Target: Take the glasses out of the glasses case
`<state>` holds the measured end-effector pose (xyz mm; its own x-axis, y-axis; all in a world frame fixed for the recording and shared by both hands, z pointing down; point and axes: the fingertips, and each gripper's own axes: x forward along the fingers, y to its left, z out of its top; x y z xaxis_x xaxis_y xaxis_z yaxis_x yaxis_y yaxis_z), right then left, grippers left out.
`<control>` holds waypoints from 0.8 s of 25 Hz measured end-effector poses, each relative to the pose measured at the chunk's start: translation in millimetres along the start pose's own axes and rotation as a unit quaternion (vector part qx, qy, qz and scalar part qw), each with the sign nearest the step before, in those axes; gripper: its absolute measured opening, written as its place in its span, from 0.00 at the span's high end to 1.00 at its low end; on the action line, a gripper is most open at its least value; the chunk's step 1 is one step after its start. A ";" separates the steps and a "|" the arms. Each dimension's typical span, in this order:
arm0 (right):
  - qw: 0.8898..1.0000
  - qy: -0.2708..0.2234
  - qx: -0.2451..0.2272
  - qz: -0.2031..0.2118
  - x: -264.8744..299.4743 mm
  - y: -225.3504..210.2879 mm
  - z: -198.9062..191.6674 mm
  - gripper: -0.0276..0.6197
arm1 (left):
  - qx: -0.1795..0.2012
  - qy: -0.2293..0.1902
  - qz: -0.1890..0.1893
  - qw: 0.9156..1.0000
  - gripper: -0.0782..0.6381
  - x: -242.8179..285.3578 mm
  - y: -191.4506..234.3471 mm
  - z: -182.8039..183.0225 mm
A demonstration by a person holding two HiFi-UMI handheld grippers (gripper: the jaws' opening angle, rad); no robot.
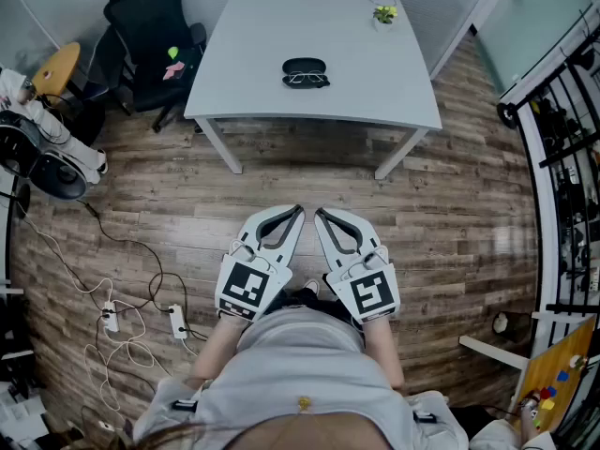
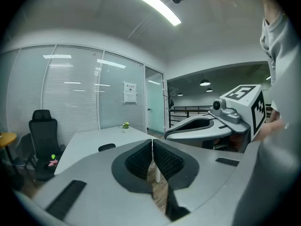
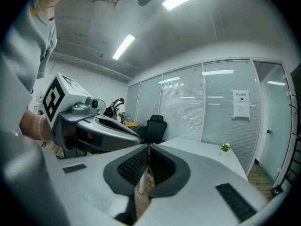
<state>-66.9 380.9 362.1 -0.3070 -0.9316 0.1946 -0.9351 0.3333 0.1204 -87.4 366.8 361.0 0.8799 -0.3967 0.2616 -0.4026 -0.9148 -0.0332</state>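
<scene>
A black glasses case (image 1: 305,67) lies near the middle of the white table (image 1: 244,82), with a pair of glasses (image 1: 307,81) just in front of it on the tabletop. In the left gripper view the case (image 2: 106,147) is a small dark shape on the table. Both grippers hang close to my body, well short of the table, over the wooden floor. My left gripper (image 1: 299,210) (image 2: 152,141) is shut with nothing in it. My right gripper (image 1: 318,212) (image 3: 148,148) is shut and empty too, right beside the left.
A small potted plant (image 1: 384,13) stands at the table's far right corner. A black office chair (image 1: 150,36) sits left of the table. Cables and power strips (image 1: 141,322) lie on the floor at my left. A fan (image 1: 42,162) stands far left.
</scene>
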 end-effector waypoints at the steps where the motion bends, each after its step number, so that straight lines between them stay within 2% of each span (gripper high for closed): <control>1: 1.000 -0.003 -0.001 0.001 -1.0 -0.8 -0.2 0.93 | 0.001 0.001 0.004 1.000 0.85 0.6 -1.1 -0.7; 9: 1.000 -0.013 0.003 0.008 -11.9 -15.1 -8.6 0.92 | -0.008 -0.007 0.013 1.000 0.83 12.5 -16.8 -4.1; 11: 1.000 -0.012 0.009 0.007 -13.6 -19.5 -11.2 0.91 | -0.008 -0.004 0.016 1.000 0.76 16.4 -18.3 -5.5; 14: 1.000 -0.012 0.021 0.006 -9.8 -26.0 -15.6 0.84 | -0.008 -0.003 0.022 1.000 0.76 20.5 -14.5 -6.4; 20: 1.000 -0.006 0.020 0.007 16.0 -36.8 -20.7 0.84 | -0.018 -0.005 0.019 1.000 0.76 35.6 9.0 -11.3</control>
<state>-33.7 356.8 380.9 -0.3219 -0.9288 0.1833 -0.9371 0.3403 0.0783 -62.6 345.2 381.0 0.8658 -0.4323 0.2520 -0.4447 -0.8957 -0.0089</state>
